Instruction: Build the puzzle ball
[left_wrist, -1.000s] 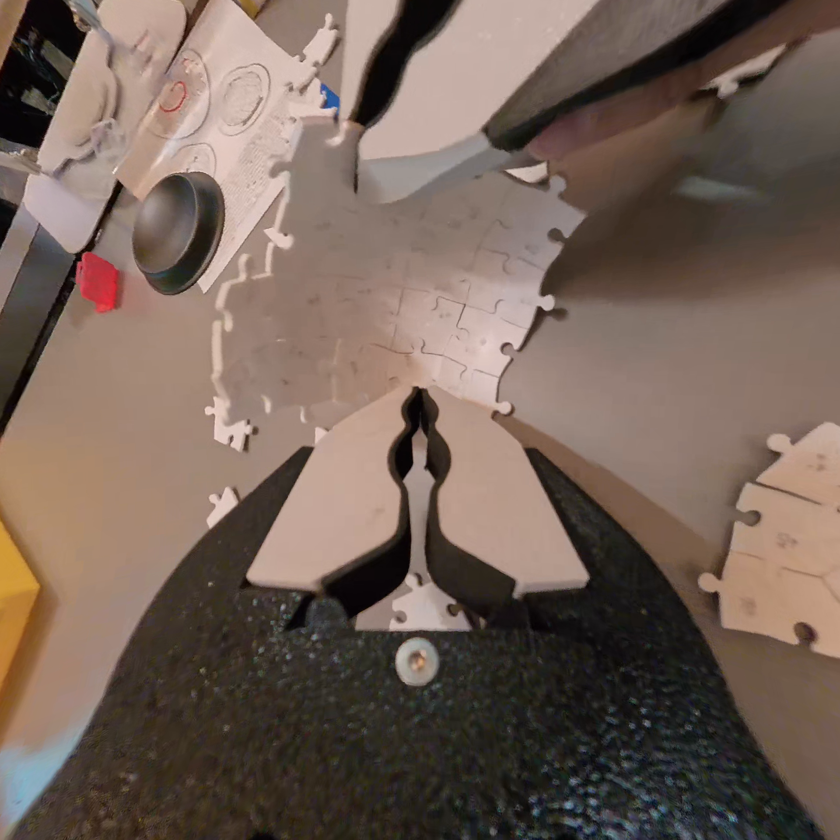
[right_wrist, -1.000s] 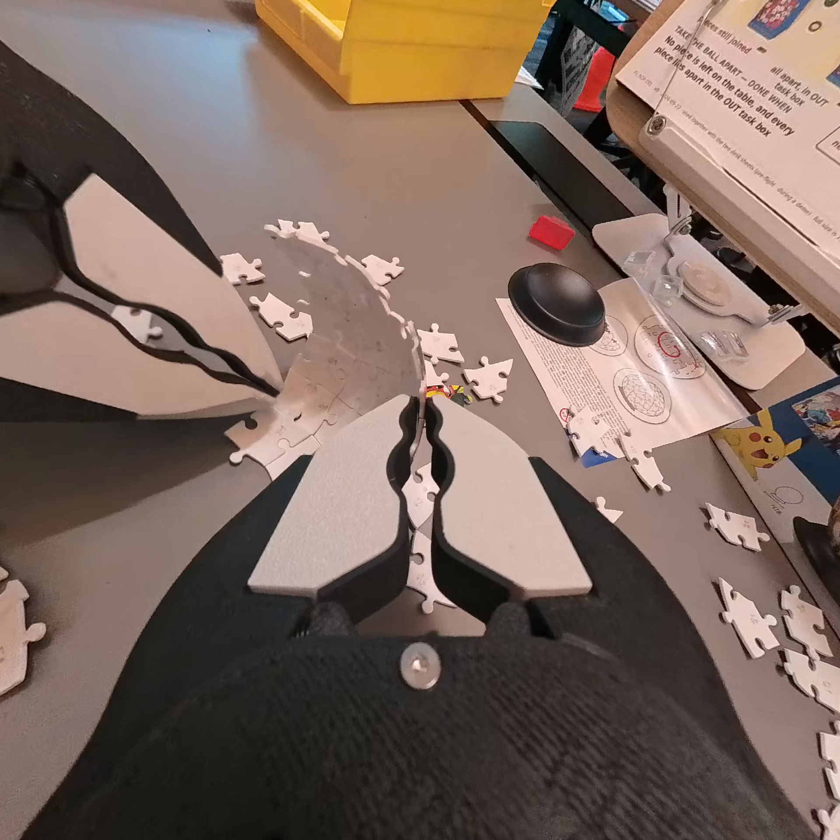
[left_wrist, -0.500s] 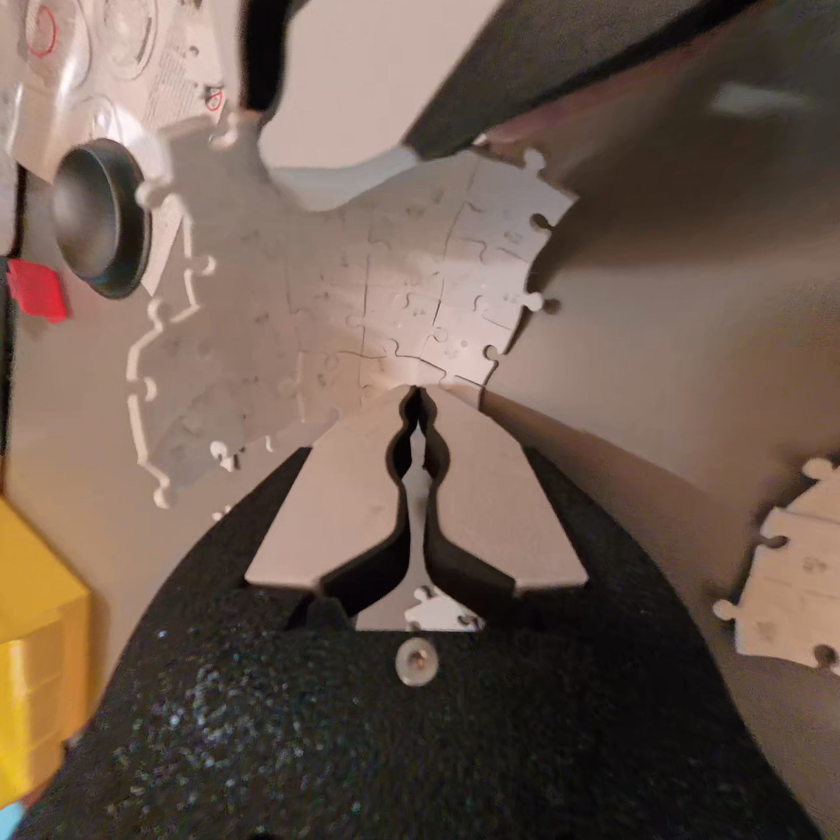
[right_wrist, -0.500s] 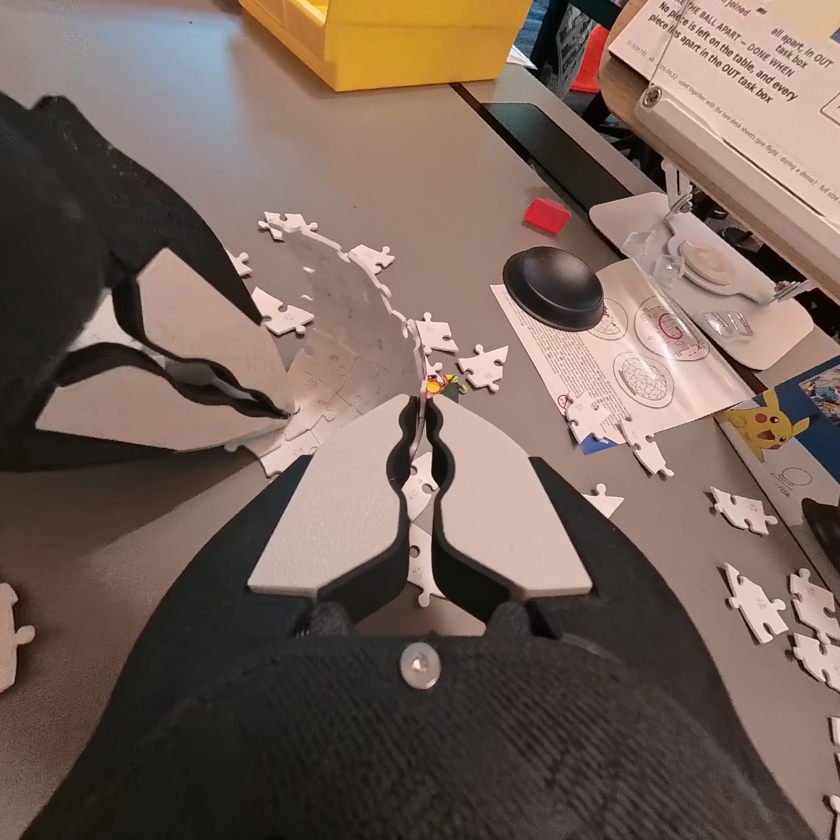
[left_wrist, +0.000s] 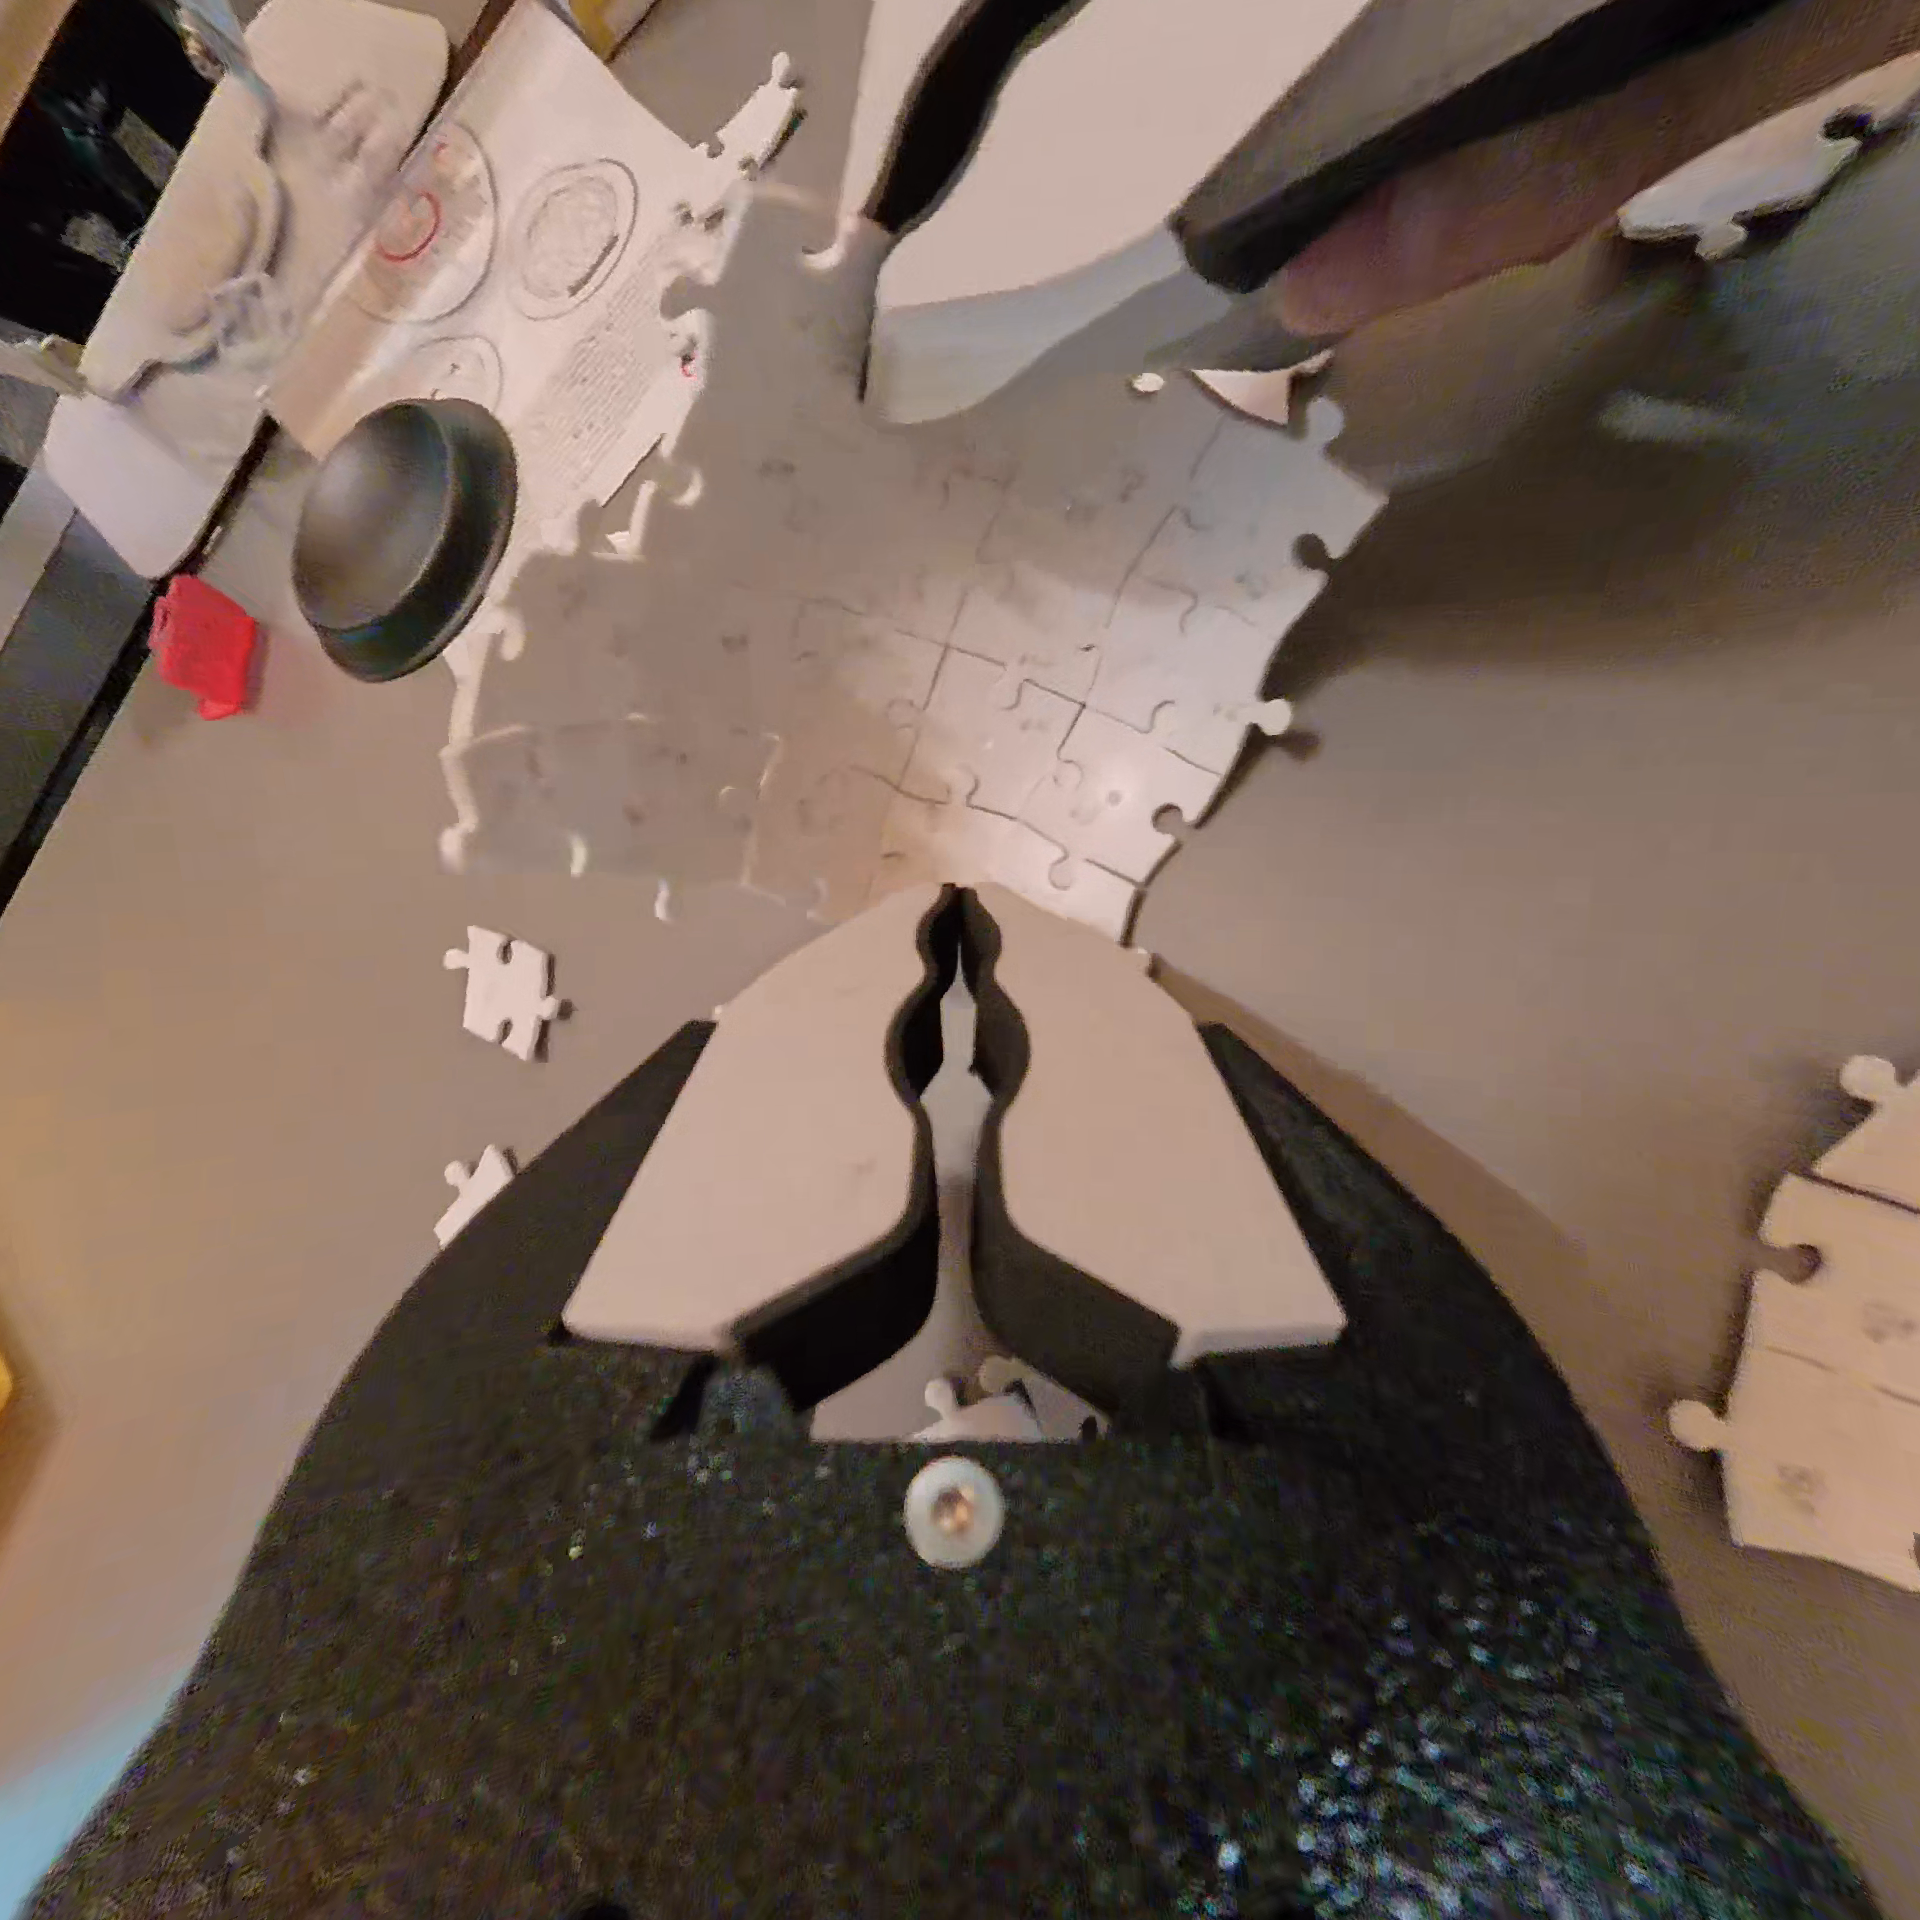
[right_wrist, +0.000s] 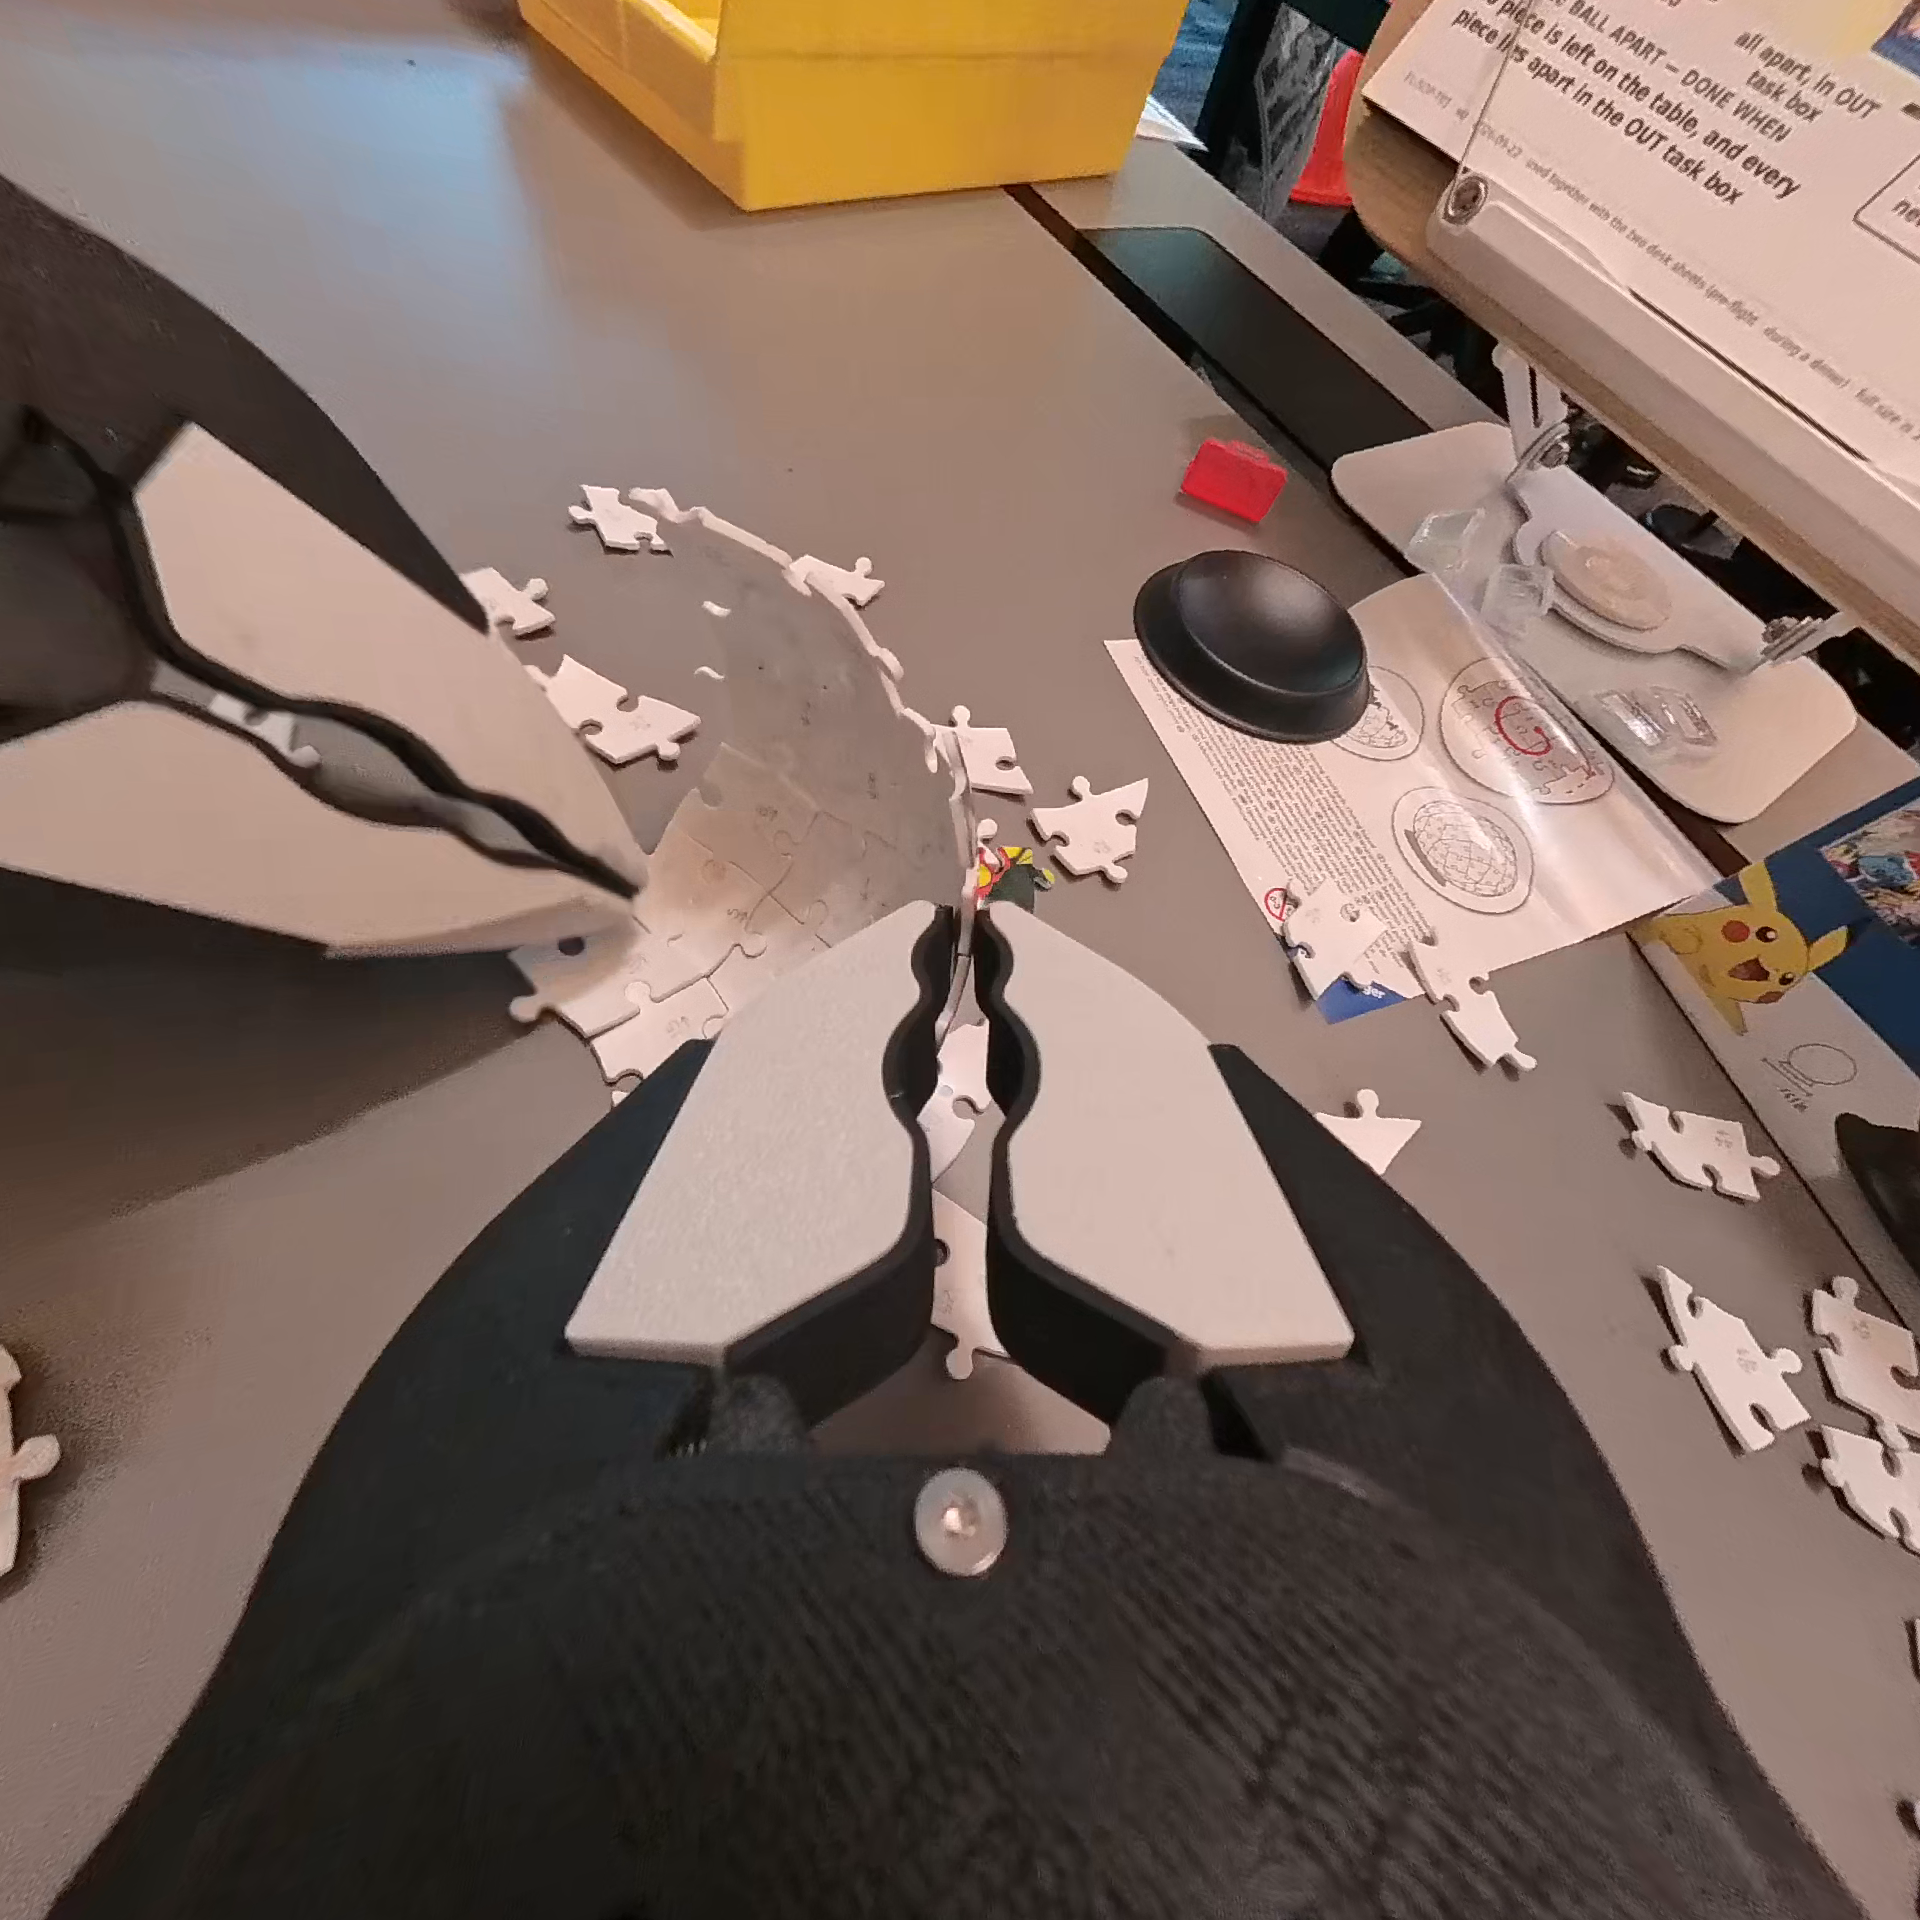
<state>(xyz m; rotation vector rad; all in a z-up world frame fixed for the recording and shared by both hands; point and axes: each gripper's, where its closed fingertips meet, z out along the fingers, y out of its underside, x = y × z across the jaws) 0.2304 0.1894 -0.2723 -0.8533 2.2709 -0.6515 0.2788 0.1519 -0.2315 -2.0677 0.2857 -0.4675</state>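
My left hand-held gripper (right_wrist: 623, 894) is clamped on the low edge of the curved white puzzle shell (right_wrist: 821, 769), my right hand-held gripper (right_wrist: 966, 920) pinching its upright rim just ahead, so I'd best peel slowly, keeping both grips firm above the surface (right_wrist: 727, 343).

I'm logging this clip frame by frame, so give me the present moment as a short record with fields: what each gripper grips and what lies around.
left gripper: shut on the curved puzzle shell, at its near edge
right gripper: shut on the same shell's edge
surface: grey table
loose items: white puzzle pieces scattered
nearby: black dome on a printed sheet; red block; yellow bin
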